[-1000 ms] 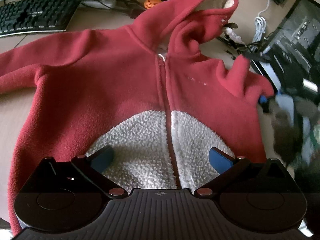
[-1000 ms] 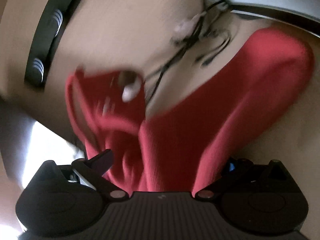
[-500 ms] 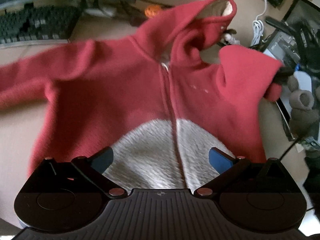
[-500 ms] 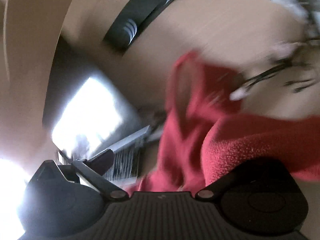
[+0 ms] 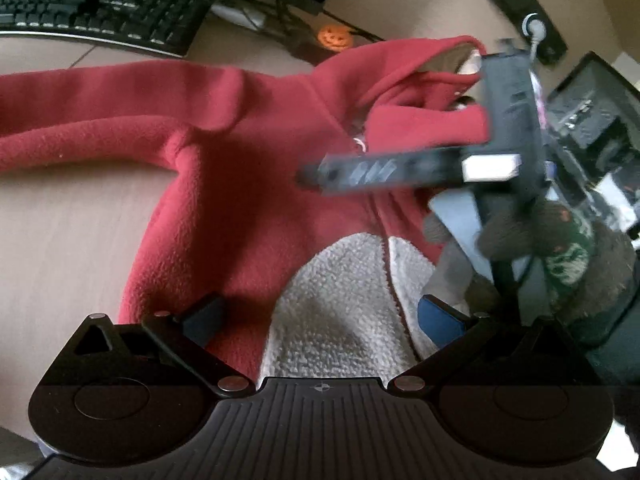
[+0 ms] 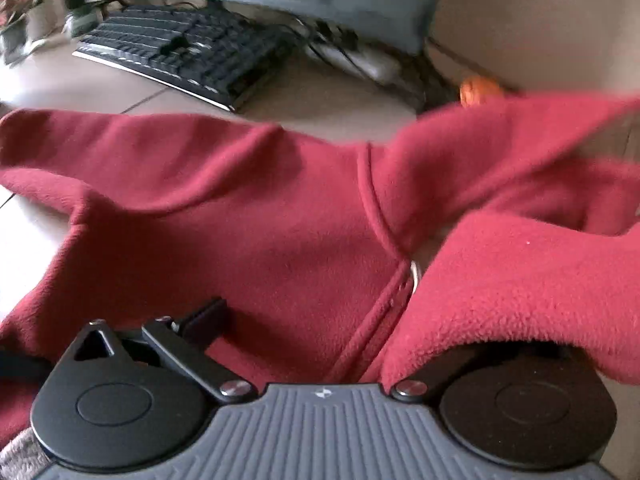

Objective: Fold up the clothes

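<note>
Garment: a red fleece hooded jacket (image 5: 256,184) lies face up on the desk (image 5: 60,240), zip (image 6: 376,332) closed, cream pile panel (image 5: 340,304) at the belly.
Left gripper (image 5: 320,320): jaws spread wide over the cream panel, holding nothing.
Right gripper (image 6: 324,328): one finger bare; the folded-in sleeve (image 6: 520,280) drapes over the other, so I can't tell if it grips.
Handling: looks light, soft, floppy and bulky; fleece should not slip.
Where to hold: probably cuff or shoulder seam of the outstretched sleeve (image 5: 100,112).
</note>
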### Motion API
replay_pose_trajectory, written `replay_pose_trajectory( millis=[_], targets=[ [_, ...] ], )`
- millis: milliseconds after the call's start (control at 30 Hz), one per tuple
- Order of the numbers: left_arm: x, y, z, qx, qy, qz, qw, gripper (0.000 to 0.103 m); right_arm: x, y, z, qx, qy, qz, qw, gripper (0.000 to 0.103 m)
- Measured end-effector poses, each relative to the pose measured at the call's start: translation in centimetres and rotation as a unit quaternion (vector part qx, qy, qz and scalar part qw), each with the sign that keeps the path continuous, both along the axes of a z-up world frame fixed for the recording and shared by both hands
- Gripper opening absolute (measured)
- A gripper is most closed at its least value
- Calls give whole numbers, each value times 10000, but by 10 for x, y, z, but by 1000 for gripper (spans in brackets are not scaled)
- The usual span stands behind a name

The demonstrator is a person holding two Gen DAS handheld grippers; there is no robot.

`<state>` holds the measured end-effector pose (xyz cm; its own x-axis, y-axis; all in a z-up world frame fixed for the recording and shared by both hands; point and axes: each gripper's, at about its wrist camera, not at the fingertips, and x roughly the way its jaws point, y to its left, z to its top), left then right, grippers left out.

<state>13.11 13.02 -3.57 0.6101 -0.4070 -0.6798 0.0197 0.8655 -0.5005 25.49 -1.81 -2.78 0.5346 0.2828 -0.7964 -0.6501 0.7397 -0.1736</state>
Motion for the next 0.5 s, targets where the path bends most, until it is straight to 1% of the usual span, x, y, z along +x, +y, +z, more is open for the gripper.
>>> replay_pose_trajectory(
  millis=[67,133,233,333,400,500],
  targets=[
    [0,1,-1,-16,-62,-164,9998,103,-6,-10,13,74,-217,-26,9997,103],
    [0,3,-2,-25,-112,-327,9994,103,-1,-26,26,225,-301,-209,9991,103],
    [1,8,-3,-116,-126,-468,9988,103,-2,-58,48,751,-305,-661,9945,103],
    [8,9,-1,-128,-114,-584,9981,103,-5,-72,62,1155,-613,-1003,9863,103],
    [16,9,-1,-148,-122,-668,9976,103,-2,-67,67,1369,-648,-1003,9834,103],
    [23,6,-1,-86,-81,-756,9971,103,8,-46,66,1709,-365,-771,9816,103]
  ],
)
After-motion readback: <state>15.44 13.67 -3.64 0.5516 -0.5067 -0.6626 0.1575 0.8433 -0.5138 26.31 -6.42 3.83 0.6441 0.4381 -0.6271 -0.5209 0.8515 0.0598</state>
